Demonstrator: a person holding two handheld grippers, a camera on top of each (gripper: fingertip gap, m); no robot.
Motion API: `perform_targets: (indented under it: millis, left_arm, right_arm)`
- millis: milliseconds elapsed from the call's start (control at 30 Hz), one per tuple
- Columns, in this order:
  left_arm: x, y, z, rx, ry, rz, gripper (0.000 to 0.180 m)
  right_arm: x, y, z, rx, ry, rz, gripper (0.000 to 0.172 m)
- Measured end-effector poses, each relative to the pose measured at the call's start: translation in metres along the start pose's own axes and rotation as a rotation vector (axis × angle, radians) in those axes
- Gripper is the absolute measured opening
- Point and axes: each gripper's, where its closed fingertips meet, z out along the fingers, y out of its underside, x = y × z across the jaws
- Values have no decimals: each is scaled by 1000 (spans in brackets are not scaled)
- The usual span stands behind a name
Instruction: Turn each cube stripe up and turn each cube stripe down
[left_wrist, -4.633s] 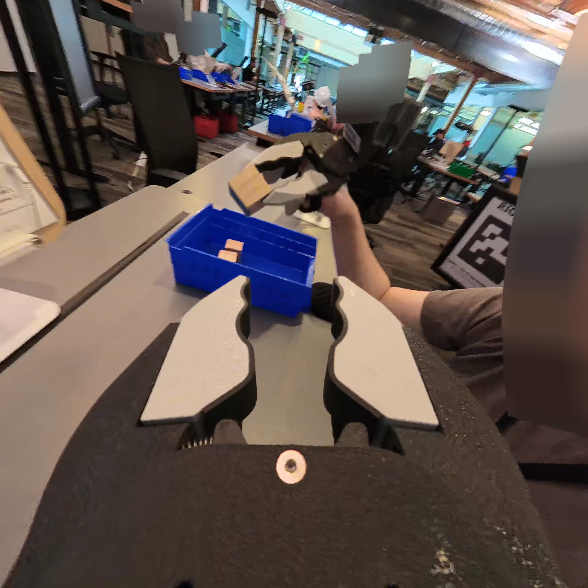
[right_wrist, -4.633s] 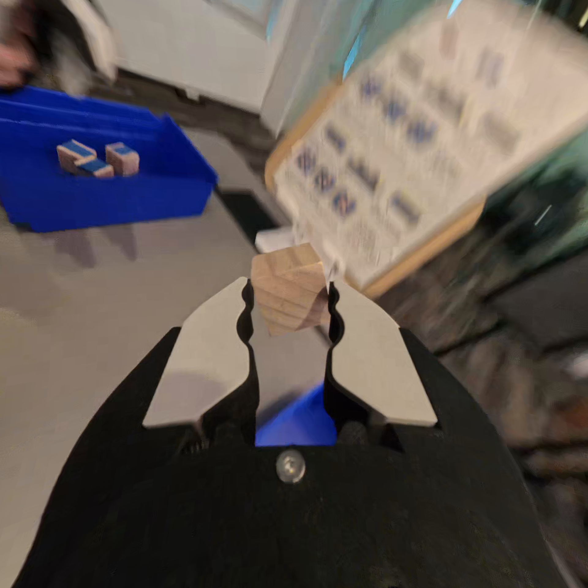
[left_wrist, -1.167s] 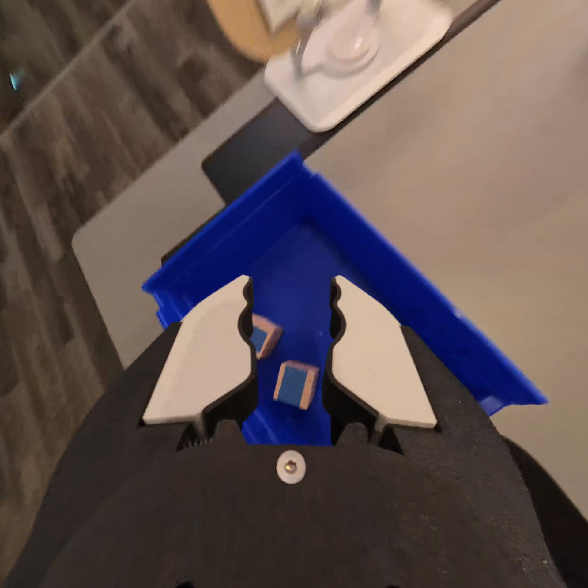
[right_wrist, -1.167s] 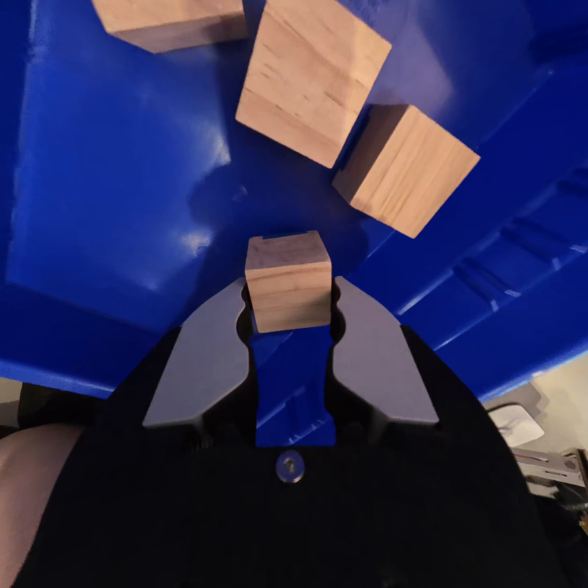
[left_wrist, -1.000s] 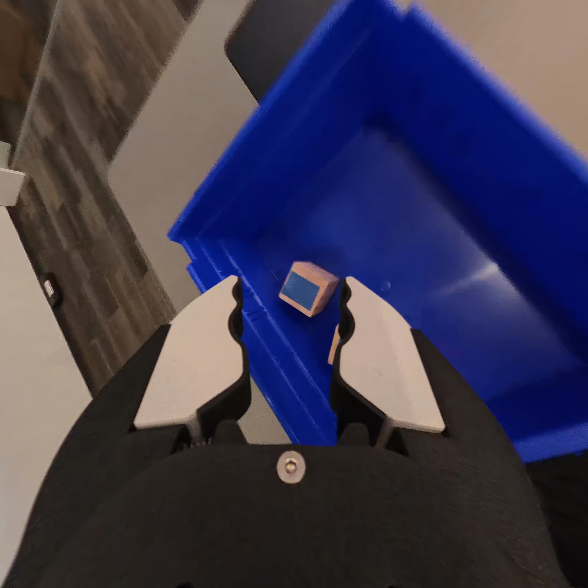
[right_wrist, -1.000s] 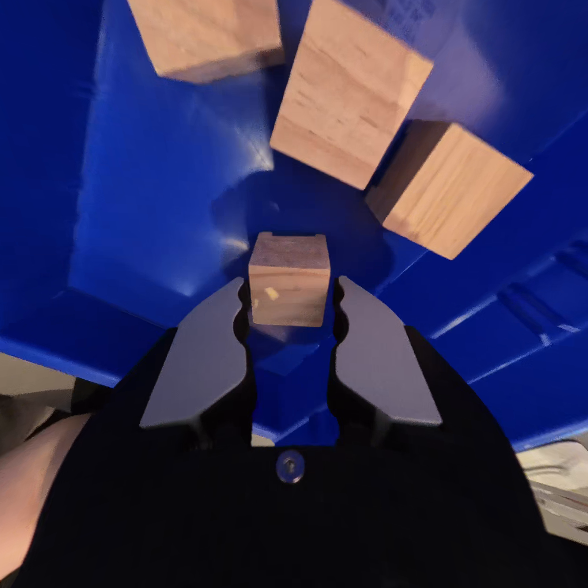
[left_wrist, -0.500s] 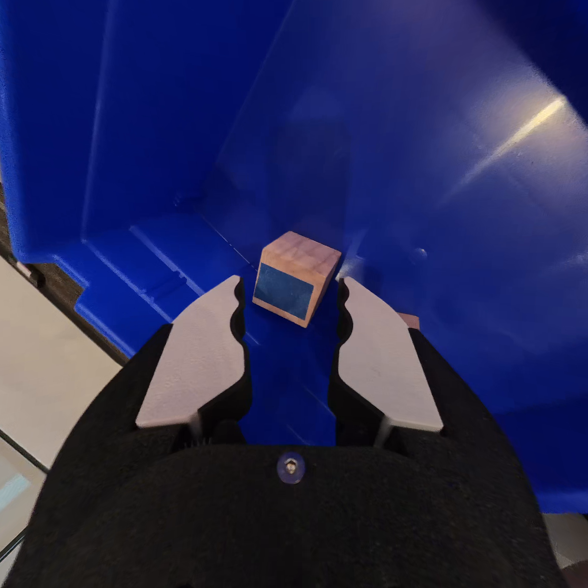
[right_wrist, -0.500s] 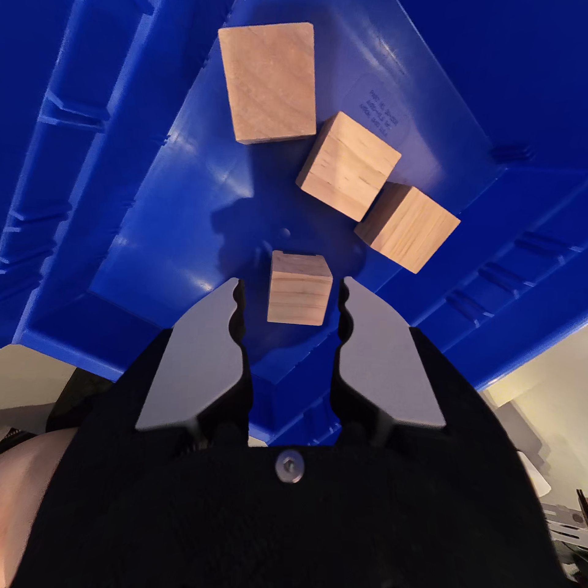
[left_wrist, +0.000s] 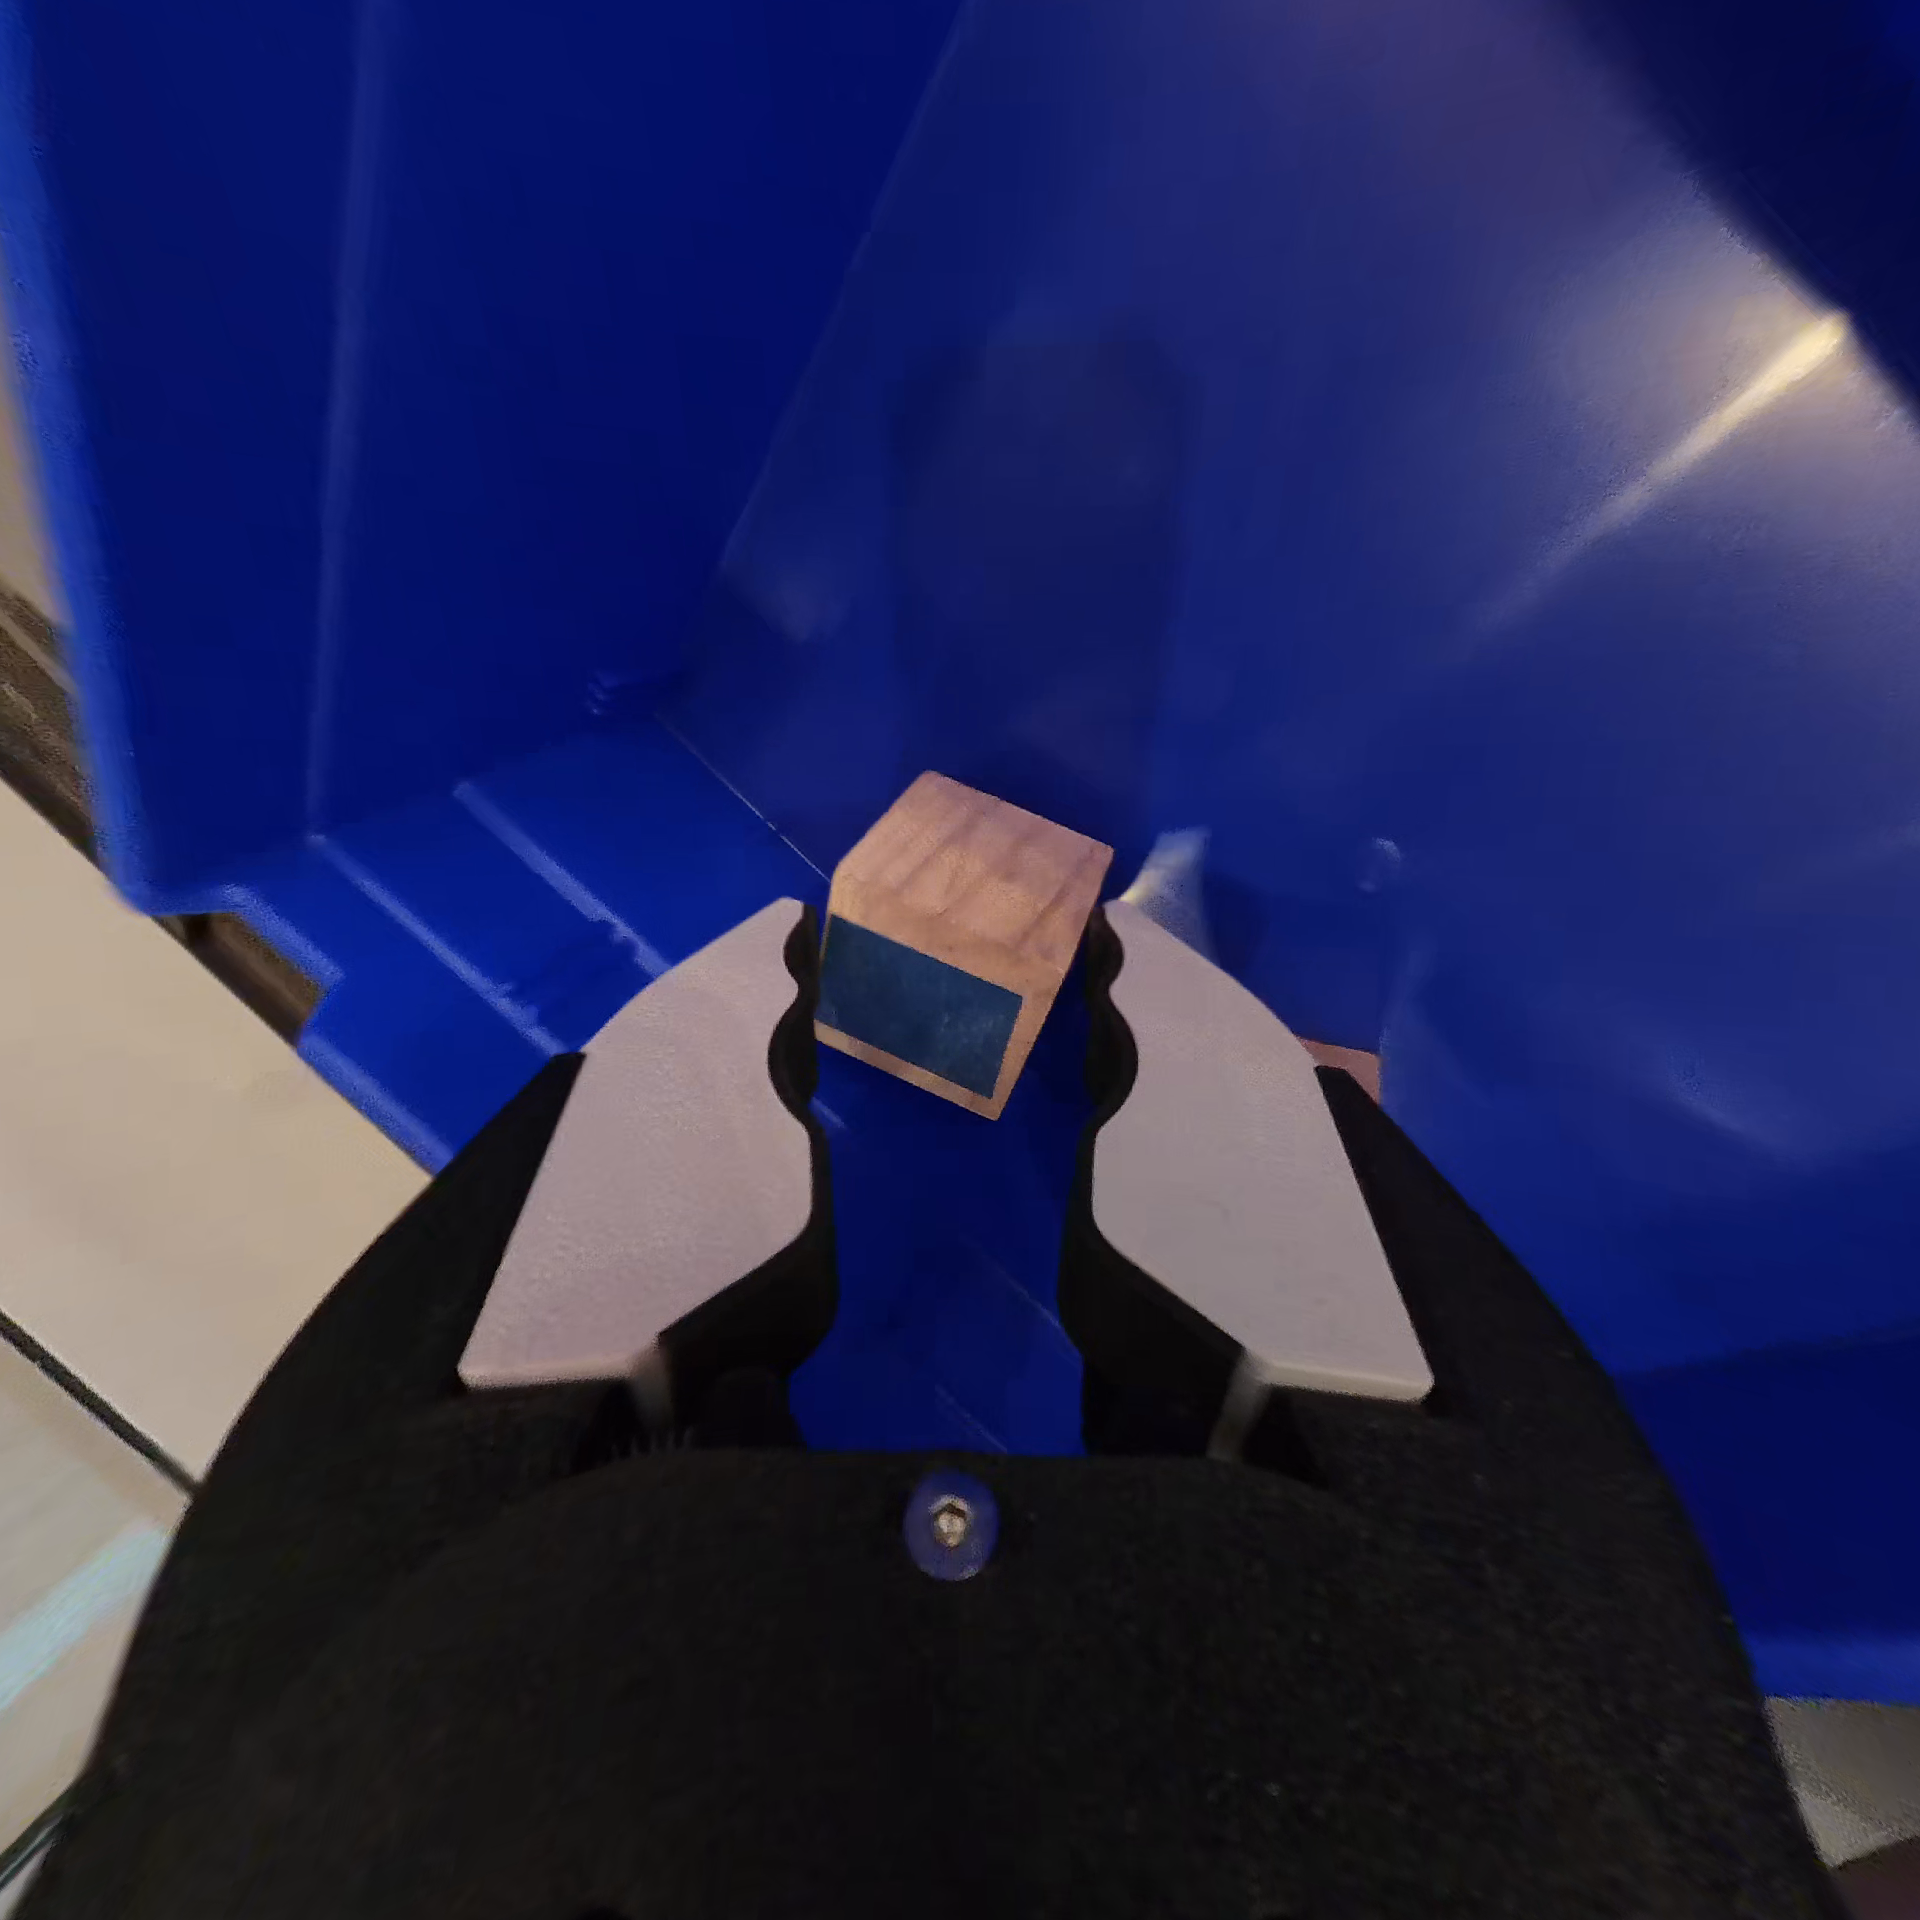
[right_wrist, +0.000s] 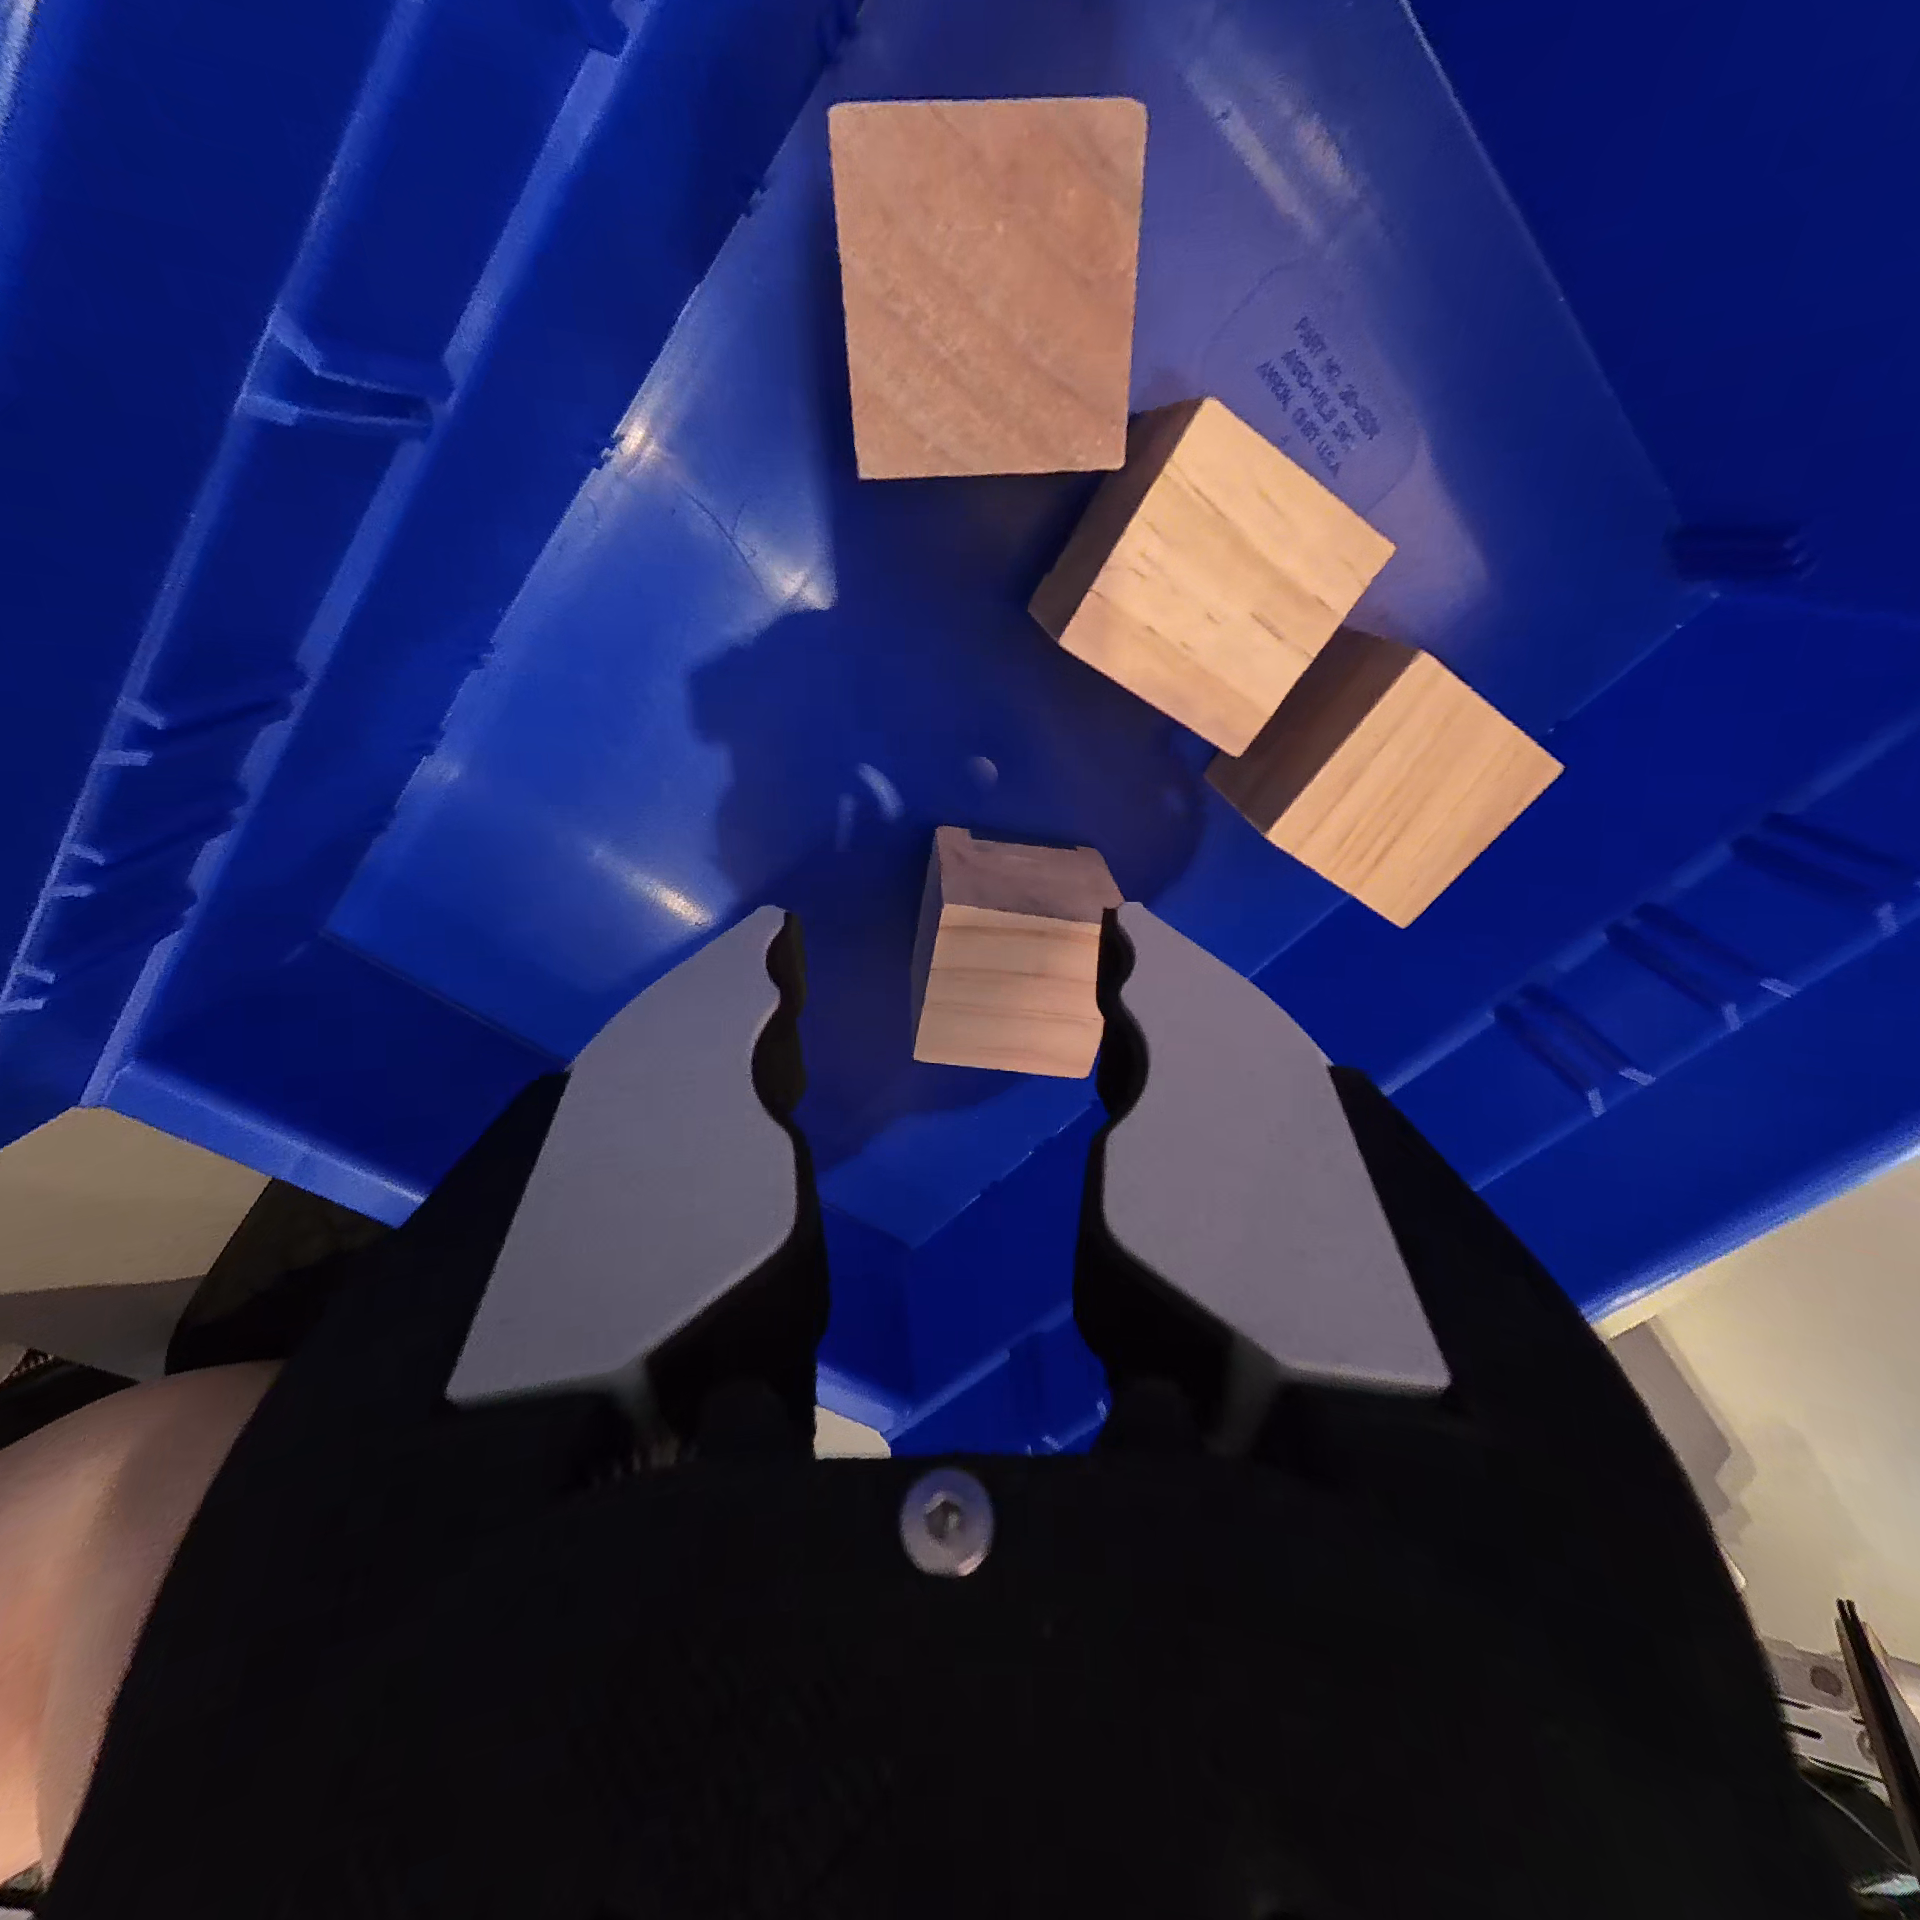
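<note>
Striped wooden cube (left_wrist: 961, 940) sits on the floor of a blue bin (left_wrist: 520, 416), blue stripe on its side face, between the left gripper (left_wrist: 945, 997) fingers; whether the pads press it, cannot tell. Right gripper (right_wrist: 945, 987) open: plain-faced cube (right_wrist: 1008, 977) at its right finger, clear gap on the left. Three more cubes (right_wrist: 1210, 571) lie beyond.

I see my big blue bin (right_wrist: 436, 540). A pale table (left_wrist: 156, 1143) sits under the bin.
</note>
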Motion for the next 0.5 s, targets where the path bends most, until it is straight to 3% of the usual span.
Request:
perform_targets:
  millis: [33,167,300,400,500]
  left_arm:
    - [-2,-6,-9,43,-14,-8,49]
    - [-15,-38,-68,290,-122,-42,49]
    - [-3,-73,-150,645,-75,-113,49]
    - [21,-92,-206,868,39,-146,49]
    - [76,-119,-258,1089,344,-96,49]
  right_arm:
    - [1,0,-1,3,7,2,56]
    - [8,-6,-18,53,89,18,55]
    - [15,-37,-69,251,307,-24,53]
    - [-23,-85,-123,560,379,-173,53]
    - [-105,-141,-181,978,392,-451,60]
